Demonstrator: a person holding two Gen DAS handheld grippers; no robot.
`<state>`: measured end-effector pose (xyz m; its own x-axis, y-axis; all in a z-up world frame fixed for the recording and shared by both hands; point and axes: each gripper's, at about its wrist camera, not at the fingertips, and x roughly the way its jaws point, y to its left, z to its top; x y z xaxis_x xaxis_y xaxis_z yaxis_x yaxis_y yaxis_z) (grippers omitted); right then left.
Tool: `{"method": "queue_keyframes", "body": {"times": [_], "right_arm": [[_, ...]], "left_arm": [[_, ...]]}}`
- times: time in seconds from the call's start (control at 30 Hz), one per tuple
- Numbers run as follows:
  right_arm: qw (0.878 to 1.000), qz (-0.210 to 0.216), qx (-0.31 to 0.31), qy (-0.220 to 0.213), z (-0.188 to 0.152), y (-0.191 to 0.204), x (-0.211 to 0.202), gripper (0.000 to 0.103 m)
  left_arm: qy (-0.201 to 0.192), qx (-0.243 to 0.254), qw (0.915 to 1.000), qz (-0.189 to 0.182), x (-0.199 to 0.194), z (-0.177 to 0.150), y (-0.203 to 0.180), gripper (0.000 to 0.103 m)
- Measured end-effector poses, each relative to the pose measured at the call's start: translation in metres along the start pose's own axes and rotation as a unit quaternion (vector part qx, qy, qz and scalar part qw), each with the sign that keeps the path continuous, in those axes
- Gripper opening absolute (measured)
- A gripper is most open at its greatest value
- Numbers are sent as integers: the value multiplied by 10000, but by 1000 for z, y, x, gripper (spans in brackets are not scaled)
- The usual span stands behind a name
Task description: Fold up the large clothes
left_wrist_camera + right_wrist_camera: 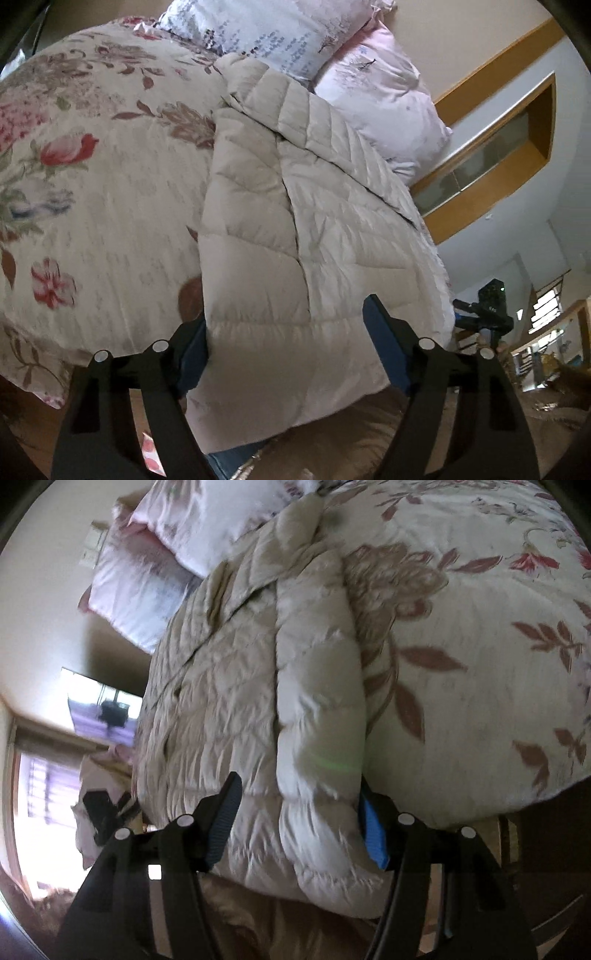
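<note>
Fingers first: on my left gripper (286,347) they stand wide, straddling the near hem of the coat (295,229), one blue pad at the folded left edge and the other resting over the quilting further right; I cannot see either pad pinching the cloth, so I read this one as parted and holding nothing yet. On my right gripper (299,819) the fingers stand at a middling gap around the thick roll at the coat's (258,686) near right edge, the blue pad tucked against the roll's outer side and the ribbed one lying on the panel to the left; whether they press the padding I cannot tell, as the view is blurred. The coat, a pale quilted puffer, lies lengthwise on the bed (110,206), its hem at the near edge and its collar up by the pillows (380,99), with both long sides already turned inward over the body. My judgement is that the side folds are done and the step in hand is taking hold of the two hem corners. Next I'd need both grips to close firmly through the bulky layers, then lift together and carry the hem evenly toward the collar, keeping the turned-in sides from springing open.
</note>
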<state>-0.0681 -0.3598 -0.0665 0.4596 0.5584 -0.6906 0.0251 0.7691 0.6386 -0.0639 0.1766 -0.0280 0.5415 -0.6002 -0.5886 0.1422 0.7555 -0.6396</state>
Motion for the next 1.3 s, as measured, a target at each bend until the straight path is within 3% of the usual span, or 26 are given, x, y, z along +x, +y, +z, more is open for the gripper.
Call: {"method": "queue_keyframes", "body": {"times": [0.23, 0.33, 0.43, 0.6, 0.67, 0.73, 0.8, 0.9, 1.1, 1.3], "right_arm": [[9993, -109, -282, 212, -15, -2, -3, 60], [9990, -289, -242, 233, -19, -12, -3, 67], [9995, -22, -180, 241, -25, -25, -1, 74], [9982, 465, -141, 341, -33, -31, 18, 75], [9973, 575, -189, 420, -38, -27, 27, 65], [9956, 754, -323, 459, -42, -19, 32, 28], [9934, 937, -528, 391, -45, -10, 26, 18], [9894, 1151, -866, 160, -44, 7, 10, 14], [9797, 1214, -1493, -557, -35, 51, -18, 12], [9593, 689, -1784, -2076, -17, 92, -52, 12]], "left_arm": [[185, 173, 9997, -56, -9, -14, 0, 76], [240, 96, 9996, 86, -9, -19, 8, 76], [368, -52, 9991, 180, 0, -24, 21, 76], [372, -63, 9991, -203, 16, -30, 24, 76], [359, -33, 9989, -287, 18, -32, 22, 74], [383, -42, 9986, -375, 17, -33, 23, 57], [390, -60, 9981, -475, 14, -33, 23, 31], [318, 44, 9979, -567, 6, -31, 17, 14], [-123, 469, 9980, -404, -13, -16, -7, 12], [-1008, 349, 9943, -83, -37, 22, -16, 12]]}}
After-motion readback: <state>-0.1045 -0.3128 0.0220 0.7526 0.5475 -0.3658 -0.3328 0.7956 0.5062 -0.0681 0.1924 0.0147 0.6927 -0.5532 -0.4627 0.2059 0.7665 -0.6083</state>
